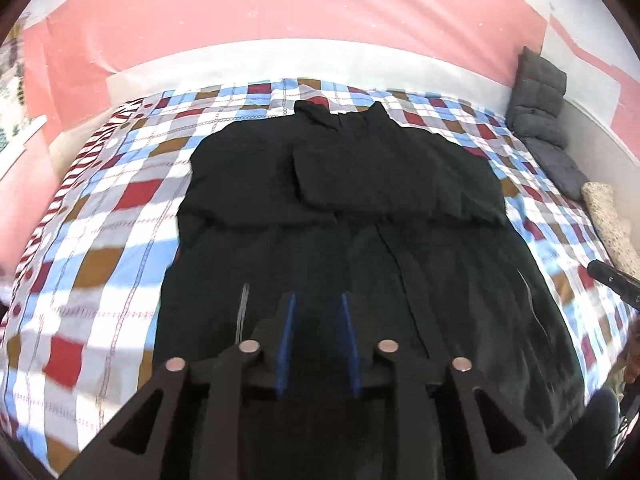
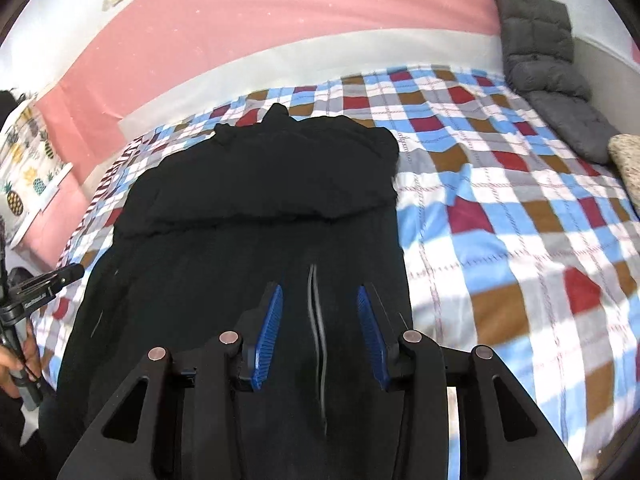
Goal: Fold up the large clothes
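Left wrist view first: nearest us, our left gripper (image 1: 318,300) hangs above the lower half of the black garment (image 1: 340,184), its blue pads (image 1: 289,332) parted with only dark cloth seen beyond the gap and nothing caught between them, so we read it as released. In the right wrist view our right gripper (image 2: 320,292) sits the same way over the garment's (image 2: 256,200) lower part, its blue pads (image 2: 269,332) standing apart; a pale zipper line (image 2: 318,320) of the garment runs under the gap, but the pads do not press on it.

The garment lies flat along the middle of the bed, hem end toward us and collar end away, with its sleeves folded in across the chest. It rests on a checked bedspread (image 1: 100,208) of red, brown, blue and white squares, which shows on both sides of it.

At the left edge of the right wrist view a person's hand (image 2: 18,364) grips the handle of the other gripper beside the bed. At the right edge of the left wrist view a dark gripper tip (image 1: 612,280) pokes in over the bedspread.

Farther back on the right, a grey quilted cushion (image 2: 540,52) leans against the wall, with a pale fuzzy item (image 1: 608,220) lying just before it. Beyond the bed stands the pink and white wall (image 1: 280,12), and in the right wrist view a pineapple-print cloth (image 2: 28,160) hangs at the far left.
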`<action>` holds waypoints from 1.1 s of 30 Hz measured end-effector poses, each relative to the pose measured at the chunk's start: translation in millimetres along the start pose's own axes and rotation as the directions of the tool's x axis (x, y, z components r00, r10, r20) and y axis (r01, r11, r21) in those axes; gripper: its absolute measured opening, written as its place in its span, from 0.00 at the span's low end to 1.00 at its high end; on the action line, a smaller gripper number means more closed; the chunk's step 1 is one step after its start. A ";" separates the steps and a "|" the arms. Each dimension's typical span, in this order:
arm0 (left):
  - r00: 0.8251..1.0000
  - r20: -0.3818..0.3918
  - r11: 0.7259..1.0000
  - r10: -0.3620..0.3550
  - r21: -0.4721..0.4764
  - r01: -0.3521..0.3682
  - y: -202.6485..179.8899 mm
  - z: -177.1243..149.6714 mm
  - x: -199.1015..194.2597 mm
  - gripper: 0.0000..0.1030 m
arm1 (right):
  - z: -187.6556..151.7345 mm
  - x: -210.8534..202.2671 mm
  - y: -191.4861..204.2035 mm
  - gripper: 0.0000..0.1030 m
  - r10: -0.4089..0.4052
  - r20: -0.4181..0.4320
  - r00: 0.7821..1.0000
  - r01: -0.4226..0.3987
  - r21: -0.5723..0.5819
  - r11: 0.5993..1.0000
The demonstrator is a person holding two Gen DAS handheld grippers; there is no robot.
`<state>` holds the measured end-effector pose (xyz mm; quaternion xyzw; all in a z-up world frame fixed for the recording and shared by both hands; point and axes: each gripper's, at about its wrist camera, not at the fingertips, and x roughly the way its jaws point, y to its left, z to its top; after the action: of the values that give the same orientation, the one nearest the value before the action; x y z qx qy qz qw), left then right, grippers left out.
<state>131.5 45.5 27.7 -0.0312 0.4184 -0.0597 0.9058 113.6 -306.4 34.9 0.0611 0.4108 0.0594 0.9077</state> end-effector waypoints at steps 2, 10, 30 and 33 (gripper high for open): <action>1.000 -0.002 1.000 0.000 -0.006 0.000 0.0 -14.1 -13.2 0.28 | -15.4 -13.8 5.4 0.40 -0.007 0.012 1.000 0.007 -0.001 1.000; 1.000 -0.026 0.998 0.017 -0.061 -0.019 14.9 -61.4 -48.4 0.30 | -64.1 -38.1 14.7 0.57 0.041 -0.024 0.999 -0.040 0.028 0.999; 0.984 -0.172 0.958 0.046 -0.272 -0.092 121.0 -117.8 -14.9 0.54 | -117.4 7.8 -72.5 0.70 0.087 -0.201 0.976 -0.022 0.307 0.951; 0.976 -0.216 0.951 -0.007 -0.302 -0.060 124.4 -126.6 0.8 0.54 | -126.8 24.7 -84.2 0.70 0.141 -0.254 0.957 -0.042 0.360 0.932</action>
<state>45.8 167.8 -68.2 -0.1591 0.5183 0.0153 0.8401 39.1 -377.6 -79.9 0.2324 0.5335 0.0358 0.8124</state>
